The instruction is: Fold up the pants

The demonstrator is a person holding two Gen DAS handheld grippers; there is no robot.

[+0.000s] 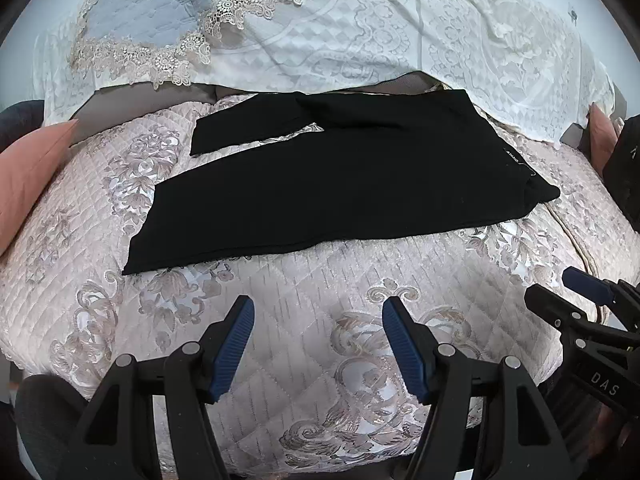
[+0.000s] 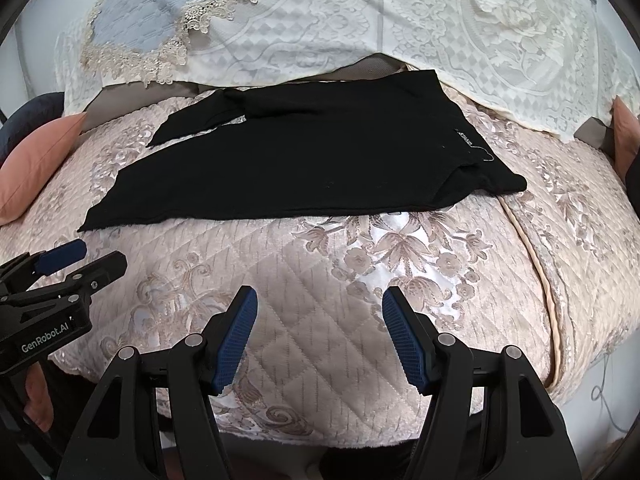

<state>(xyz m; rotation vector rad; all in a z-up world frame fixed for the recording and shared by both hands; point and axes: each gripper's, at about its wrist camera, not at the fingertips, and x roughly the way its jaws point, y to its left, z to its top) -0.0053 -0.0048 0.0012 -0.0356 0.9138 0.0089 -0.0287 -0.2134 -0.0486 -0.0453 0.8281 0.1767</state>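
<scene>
Black pants [image 1: 340, 176] lie flat on a pink quilted sofa seat [image 1: 304, 304], waistband to the right, two legs spreading to the left. They also show in the right wrist view [image 2: 296, 160]. My left gripper [image 1: 318, 312] is open and empty, hovering over the quilt in front of the pants. My right gripper [image 2: 318, 304] is open and empty, also short of the pants' near edge. Each gripper shows in the other's view: the right one at the far right [image 1: 576, 292], the left one at the far left [image 2: 84, 258].
A white lace cover [image 1: 400, 28] drapes the sofa back behind the pants, with a blue lace-trimmed cloth [image 1: 152, 12] at its left. A pink cushion [image 1: 28, 168] sits at the left end, another [image 2: 624, 136] at the right end.
</scene>
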